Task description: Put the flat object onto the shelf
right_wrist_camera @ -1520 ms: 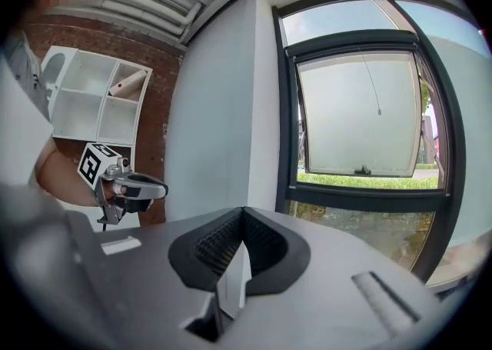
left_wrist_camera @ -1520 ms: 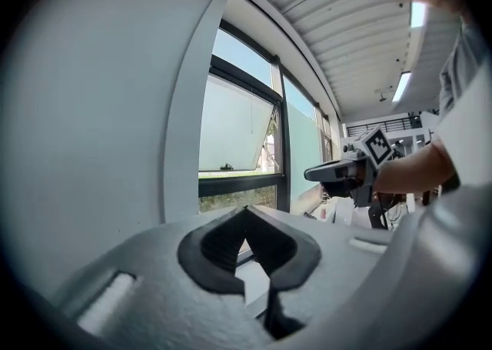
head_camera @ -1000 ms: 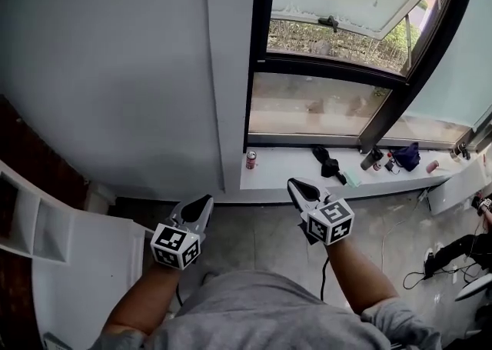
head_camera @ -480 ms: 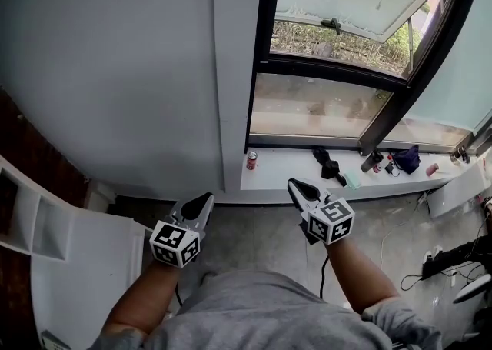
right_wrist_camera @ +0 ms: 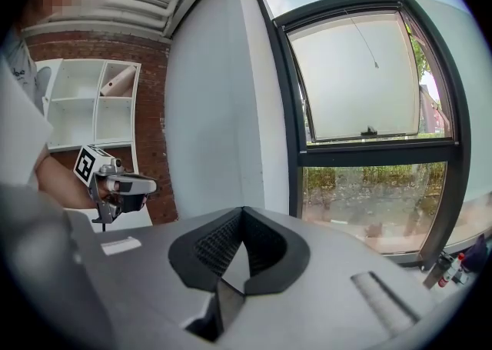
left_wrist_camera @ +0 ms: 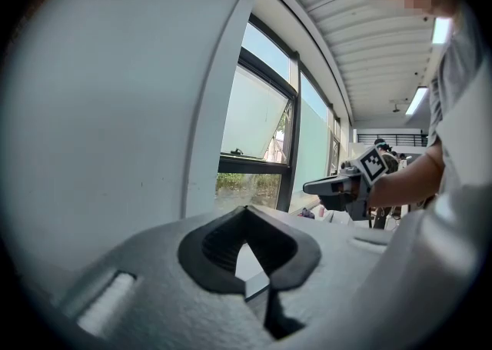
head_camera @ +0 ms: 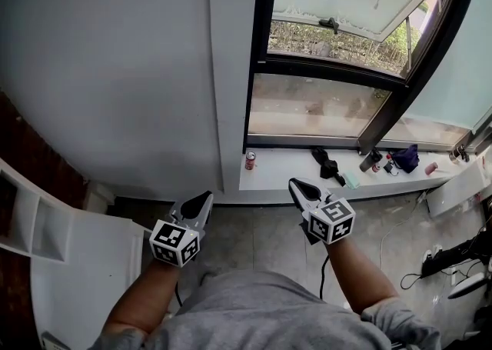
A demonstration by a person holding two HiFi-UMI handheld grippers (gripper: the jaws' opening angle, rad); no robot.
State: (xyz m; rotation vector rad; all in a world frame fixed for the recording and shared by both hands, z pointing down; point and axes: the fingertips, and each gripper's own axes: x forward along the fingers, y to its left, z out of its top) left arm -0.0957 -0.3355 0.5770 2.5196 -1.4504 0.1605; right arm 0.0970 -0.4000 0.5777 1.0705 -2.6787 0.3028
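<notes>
Both grippers are held side by side at waist height, facing a grey wall and a window. My left gripper [head_camera: 201, 202] is shut with nothing between its jaws; in its own view the left gripper [left_wrist_camera: 246, 211] has its dark pads meeting at the tip. My right gripper [head_camera: 298, 185] is also shut and empty, as the right gripper [right_wrist_camera: 243, 214] shows in its own view. A white shelf [head_camera: 34, 221] with open compartments stands to my left against a brick wall. The same shelf [right_wrist_camera: 92, 106] appears behind the left gripper [right_wrist_camera: 146, 185]. No flat object is in either grip.
A white window sill [head_camera: 284, 175] carries a red can [head_camera: 250, 160], a black item [head_camera: 328, 164], bottles [head_camera: 373, 160] and a dark bag [head_camera: 406, 156]. Cables [head_camera: 450, 252] lie on the floor at the right. A rolled item [right_wrist_camera: 119, 79] lies in an upper shelf compartment.
Both grippers have stayed where they were, shut. The head view has only swayed slightly.
</notes>
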